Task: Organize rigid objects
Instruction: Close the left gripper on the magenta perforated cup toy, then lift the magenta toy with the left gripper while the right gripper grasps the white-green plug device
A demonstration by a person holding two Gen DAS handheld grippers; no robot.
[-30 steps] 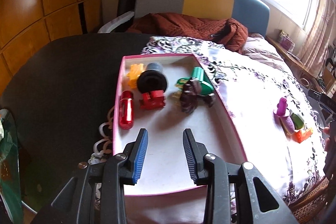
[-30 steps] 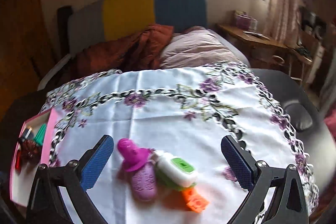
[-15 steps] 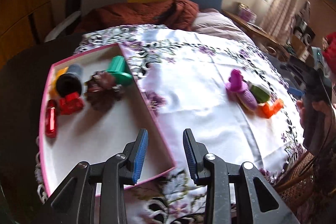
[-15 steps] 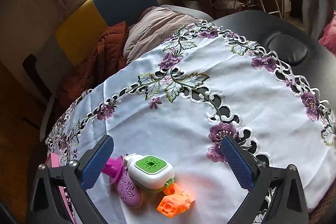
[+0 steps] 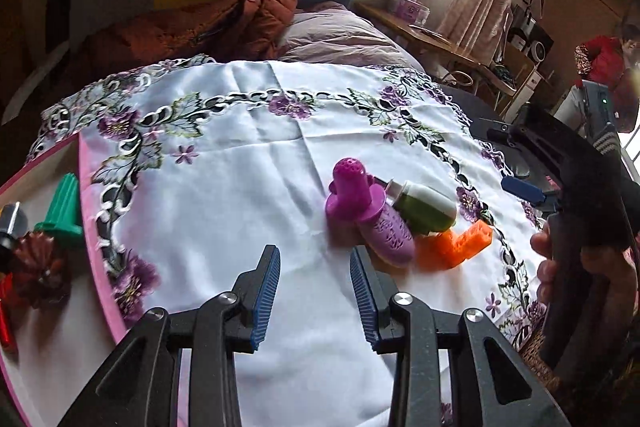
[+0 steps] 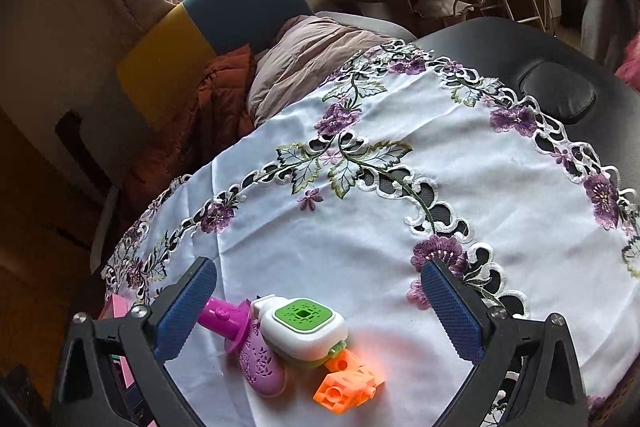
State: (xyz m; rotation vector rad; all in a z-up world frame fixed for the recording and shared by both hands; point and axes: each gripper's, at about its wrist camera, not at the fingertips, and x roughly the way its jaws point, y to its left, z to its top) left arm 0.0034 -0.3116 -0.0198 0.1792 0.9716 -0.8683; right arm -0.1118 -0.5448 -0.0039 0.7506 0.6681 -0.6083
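Observation:
A purple toy (image 5: 368, 215), a green-and-white device (image 5: 424, 205) and an orange brick (image 5: 460, 243) lie bunched on the white embroidered cloth (image 5: 240, 195). My left gripper (image 5: 313, 255) hovers just short of the purple toy; its jaws are opening with nothing between them. In the right wrist view, my right gripper (image 6: 318, 279) stands wide open over the same cluster: purple toy (image 6: 256, 359), device (image 6: 304, 327), brick (image 6: 344, 383). Its pads touch none of them. A hand (image 5: 560, 259) holds that gripper at the right edge of the left wrist view.
A pink-rimmed tray (image 5: 92, 227) at the left holds a green piece (image 5: 64, 207), a brown pinecone-like thing (image 5: 40, 267) and a red item (image 5: 4, 315). Behind the table lie quilts (image 5: 224, 23). Black tabletop (image 6: 560, 59) shows at right. A person in red (image 5: 604, 59) sits far right.
My left gripper has swung right, from over the tray to the cloth beside the purple toy, and its jaws stand wider. The right gripper rolled early on, then stayed over the cluster.

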